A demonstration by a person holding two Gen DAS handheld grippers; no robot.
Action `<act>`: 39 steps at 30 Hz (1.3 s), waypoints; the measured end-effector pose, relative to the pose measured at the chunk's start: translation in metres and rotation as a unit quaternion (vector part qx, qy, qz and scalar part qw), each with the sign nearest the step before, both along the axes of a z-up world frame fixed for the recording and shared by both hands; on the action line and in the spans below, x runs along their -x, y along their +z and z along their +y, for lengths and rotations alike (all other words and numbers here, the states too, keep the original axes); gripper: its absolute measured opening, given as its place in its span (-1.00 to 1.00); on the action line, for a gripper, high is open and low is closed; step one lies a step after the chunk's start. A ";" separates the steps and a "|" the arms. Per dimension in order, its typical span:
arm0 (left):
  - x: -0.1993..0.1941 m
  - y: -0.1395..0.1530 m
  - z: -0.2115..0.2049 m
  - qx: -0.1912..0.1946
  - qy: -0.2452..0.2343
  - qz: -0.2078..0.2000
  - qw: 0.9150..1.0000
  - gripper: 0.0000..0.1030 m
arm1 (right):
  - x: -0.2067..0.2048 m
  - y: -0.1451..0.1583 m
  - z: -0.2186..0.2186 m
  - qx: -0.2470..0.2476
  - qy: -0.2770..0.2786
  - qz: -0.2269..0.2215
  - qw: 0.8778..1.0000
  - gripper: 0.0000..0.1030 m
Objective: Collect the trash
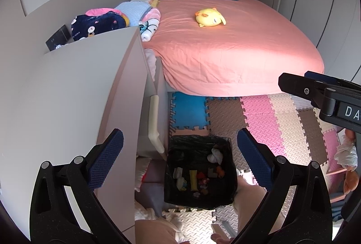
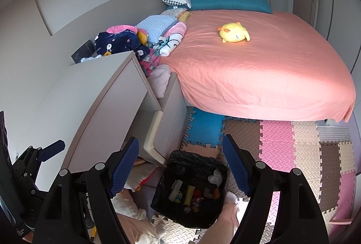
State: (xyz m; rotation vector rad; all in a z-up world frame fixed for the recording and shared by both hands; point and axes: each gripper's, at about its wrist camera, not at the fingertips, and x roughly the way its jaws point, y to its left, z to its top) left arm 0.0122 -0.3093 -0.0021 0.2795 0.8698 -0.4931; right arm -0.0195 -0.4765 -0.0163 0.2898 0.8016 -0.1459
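1. The bin point(image 1: 199, 170) stands on the foam mat point(image 1: 259, 122), just beside the desk point(image 1: 74, 95) and near the foot of the bed point(image 1: 225, 45); both grippers hang above it.
2. It is a square bin lined with a black bag point(image 2: 180, 160). Scraps lie on its bottom: a crumpled white wad point(image 1: 215, 154), a yellow strip point(image 1: 193, 179), some red and orange bits, and a grey piece.
3. The left gripper point(image 1: 180, 160) is released, jaws spread wide, nothing between its pads.
4. The right gripper point(image 2: 180, 167) is also released and empty, its jaws apart over the bin.
5. Risk: the bag's rim looks loosely draped, so lowering a finger into the bin could drag it inward or tip the bin.
6. Risk: the bin sits tight against the desk leg point(image 1: 155, 124), so swinging a gripper sideways could knock either.
7. Risk: soft things lie near, such as the yellow plush point(image 1: 209, 17) on the bed and the clothes point(image 1: 99, 22) behind the desk. Taking one for trash would be a mistake.
8. A person's bare legs show low in both views, near the bin; anything dropped wide could land on them.
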 end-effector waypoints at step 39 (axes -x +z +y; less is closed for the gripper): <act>0.009 0.006 -0.001 0.004 -0.010 -0.013 1.000 0.89 | 0.004 0.000 0.002 0.004 0.003 0.000 1.000 0.49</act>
